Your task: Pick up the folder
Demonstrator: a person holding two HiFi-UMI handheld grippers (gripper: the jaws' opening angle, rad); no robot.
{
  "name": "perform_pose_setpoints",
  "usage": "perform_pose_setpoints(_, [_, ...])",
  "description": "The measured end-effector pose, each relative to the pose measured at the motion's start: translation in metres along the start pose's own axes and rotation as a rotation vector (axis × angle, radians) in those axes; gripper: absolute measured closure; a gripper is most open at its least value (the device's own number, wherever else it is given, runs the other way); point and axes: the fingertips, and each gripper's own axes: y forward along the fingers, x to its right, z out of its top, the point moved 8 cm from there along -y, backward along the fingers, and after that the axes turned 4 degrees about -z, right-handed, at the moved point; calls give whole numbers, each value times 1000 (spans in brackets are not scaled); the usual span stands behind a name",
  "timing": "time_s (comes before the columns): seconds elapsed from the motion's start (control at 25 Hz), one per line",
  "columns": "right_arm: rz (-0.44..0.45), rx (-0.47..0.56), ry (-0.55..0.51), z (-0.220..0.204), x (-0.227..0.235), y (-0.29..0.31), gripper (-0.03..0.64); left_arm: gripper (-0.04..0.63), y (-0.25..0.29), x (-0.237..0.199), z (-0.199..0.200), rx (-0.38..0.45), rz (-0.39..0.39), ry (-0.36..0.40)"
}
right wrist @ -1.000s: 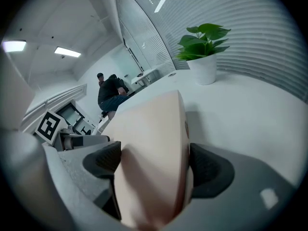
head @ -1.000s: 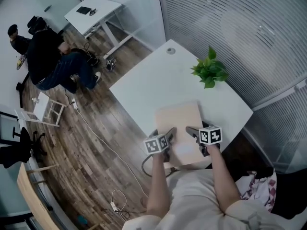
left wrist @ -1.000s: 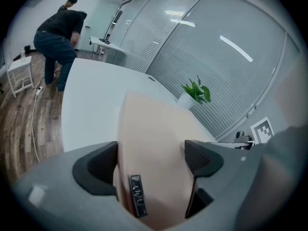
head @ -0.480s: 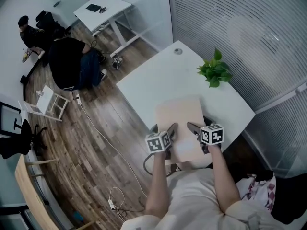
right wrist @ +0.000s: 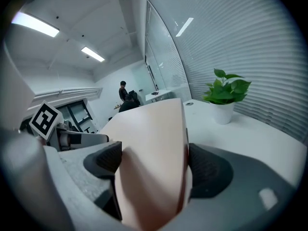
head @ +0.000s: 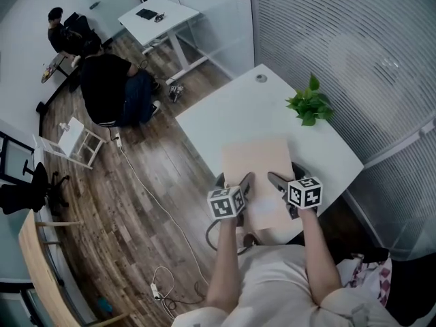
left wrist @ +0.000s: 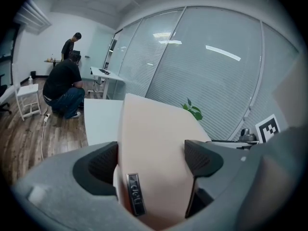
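A pale beige folder is held over the near edge of the white table. My left gripper is shut on its near left edge, and my right gripper is shut on its near right edge. In the left gripper view the folder fills the gap between the dark pads of the left gripper, and a small metal tag shows on it. The right gripper view shows the folder clamped in the right gripper.
A potted green plant stands at the table's far right. Frosted glass walls run behind and to the right. On the wooden floor to the left are a crouching person in black, a small white stool, another white desk and a cable.
Both grippers keep the same hold on the folder. The room has slid right and down in the head view, and a second person has come into view at the top left.
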Motion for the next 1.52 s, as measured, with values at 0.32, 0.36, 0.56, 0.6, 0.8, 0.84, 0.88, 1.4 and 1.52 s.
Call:
perform_pose_setpoints(0.32, [7,107,-14,5,-33,-37,183,172,-47,12,10,74,-13,69])
perform_pose_setpoints(0.36, [3,117,-16,2,-36,-42,183,172,-52,15,8,80,-11,80])
perform_pose_setpoints(0.56, [-6,162,-15,-8,-51,-59,183,172,-75,20,4,100,-7,130])
perform_pose_setpoints(0.6, [-7,167,-12,-9,-52,-61,184,172,-77,20,3,101,-12,133])
perform_pose_setpoints(0.8, [-10,185,-20,-13,-60,-72,186,172,-88,21,-2,120,-33,127])
perform_pose_setpoints(0.84, [-10,189,-22,-12,-59,-73,187,172,-88,22,-1,124,-35,128])
perform_pose_setpoints(0.88, [-10,192,-23,-12,-59,-73,187,172,-87,23,0,125,-34,131])
perform_pose_setpoints(1.4, [31,201,-75,17,-62,-67,187,172,-91,20,17,188,-23,102])
perform_pose_setpoints(1.52, [30,206,-97,28,-61,-68,187,172,-90,23,24,206,-24,96])
